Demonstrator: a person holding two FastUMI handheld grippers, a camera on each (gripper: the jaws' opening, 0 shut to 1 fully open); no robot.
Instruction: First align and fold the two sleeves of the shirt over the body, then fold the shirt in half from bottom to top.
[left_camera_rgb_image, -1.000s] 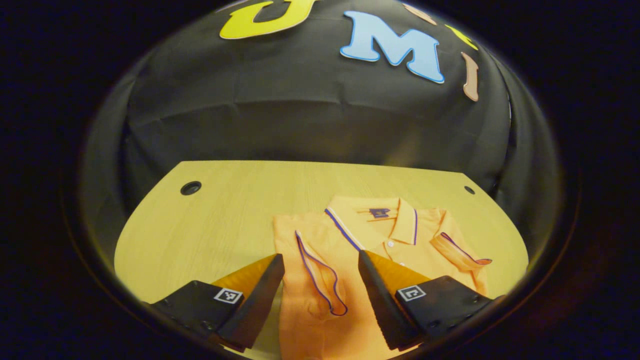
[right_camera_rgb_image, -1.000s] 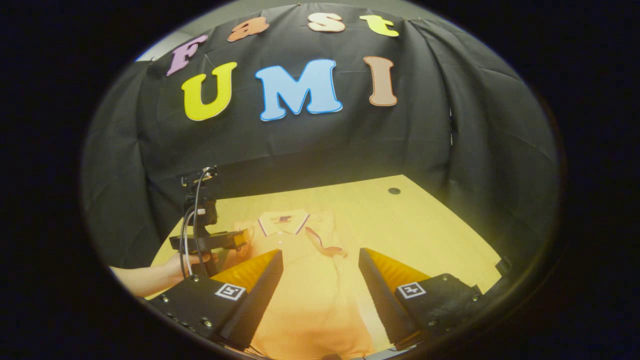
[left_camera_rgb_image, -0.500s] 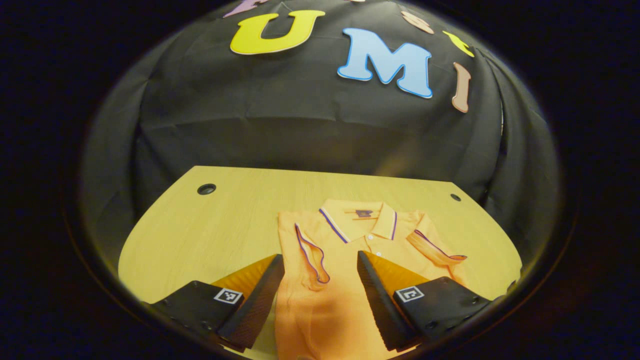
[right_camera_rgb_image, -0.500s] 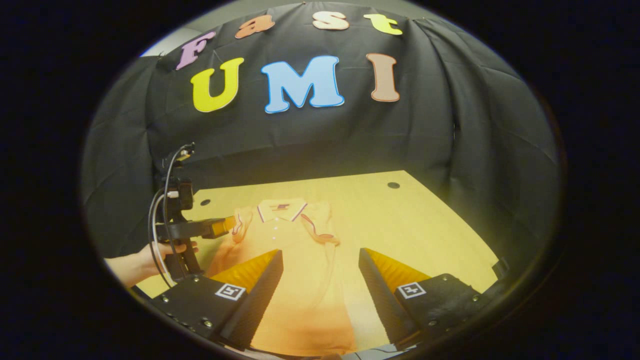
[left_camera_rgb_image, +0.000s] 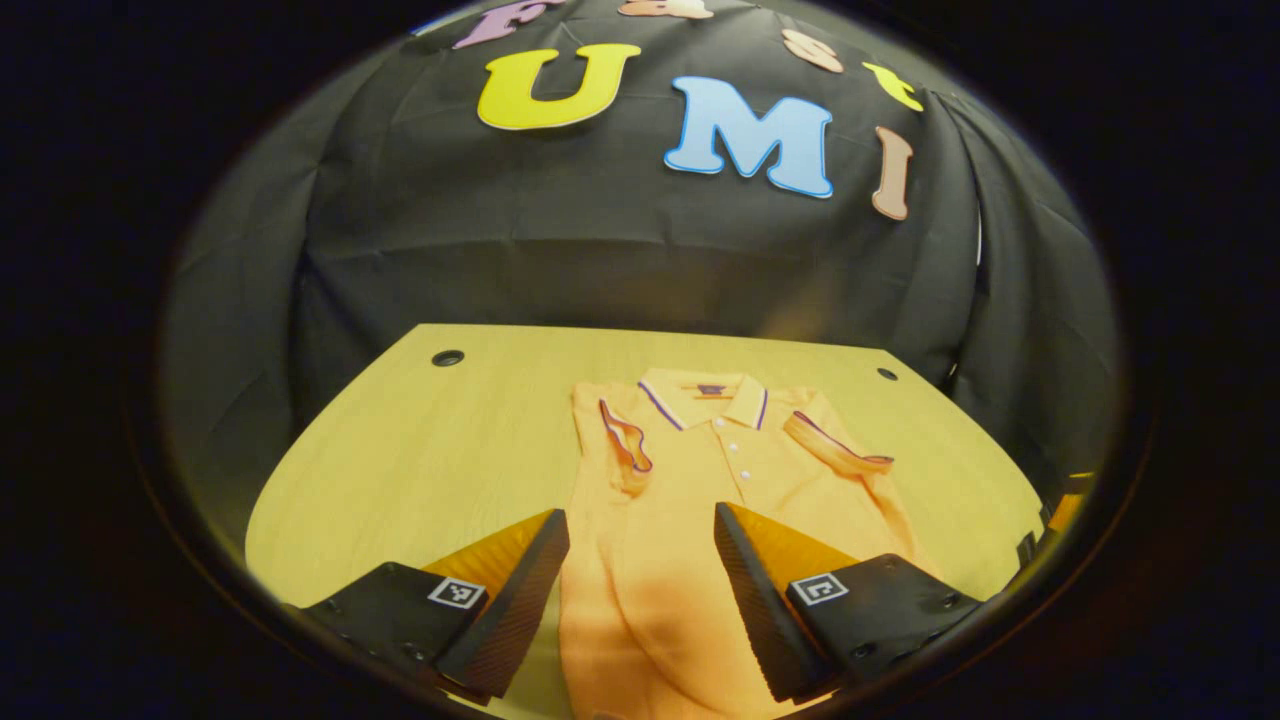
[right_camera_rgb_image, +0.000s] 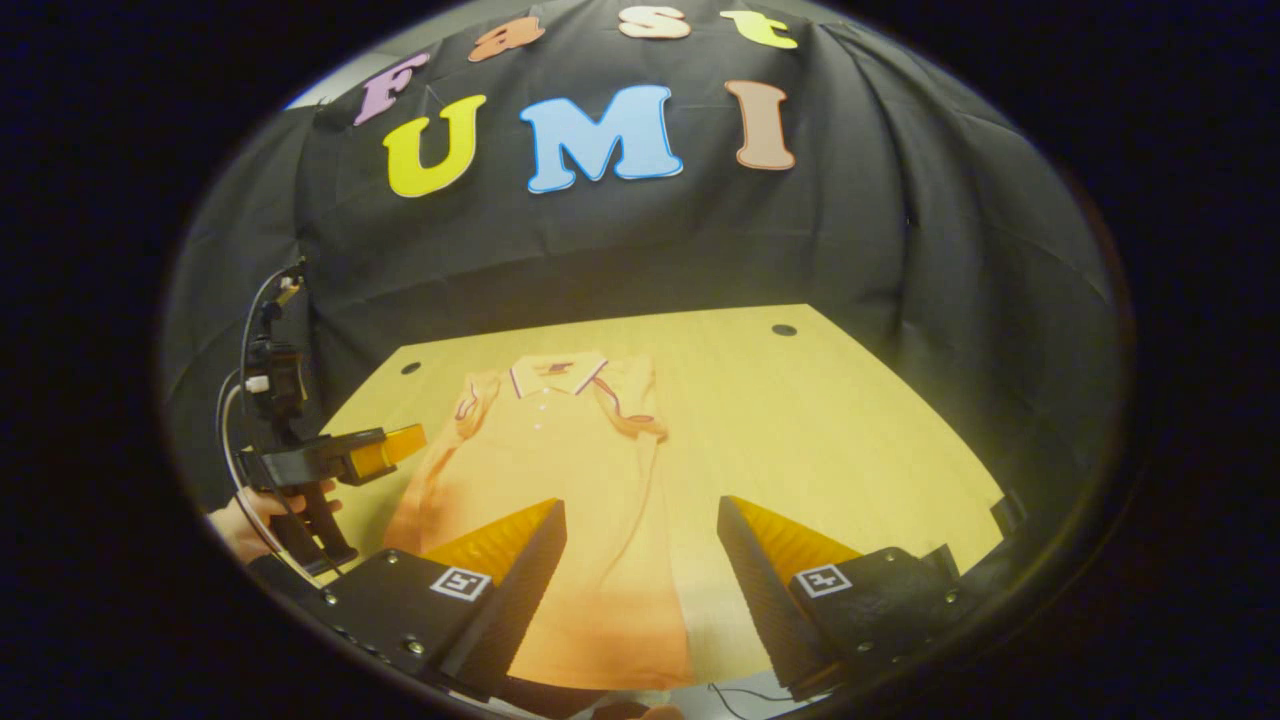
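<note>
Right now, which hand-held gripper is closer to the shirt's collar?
Probably left, though it's close. The left hand-held gripper hovers over the shirt below its collar; the right hand-held gripper hangs back near the hem.

You have drawn both grippers back from the collar: the shirt (left_camera_rgb_image: 700, 480) now sits farther off, and your left gripper (right_camera_rgb_image: 385, 452) has moved off it.

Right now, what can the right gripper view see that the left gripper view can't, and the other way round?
The right gripper view catches the left gripper, jaws open, held by a hand beside the shirt, plus the shirt's bottom hem. The left gripper view gives a closer look at the collar and both folded sleeves. Both share the orange shirt and the wooden table.
</note>
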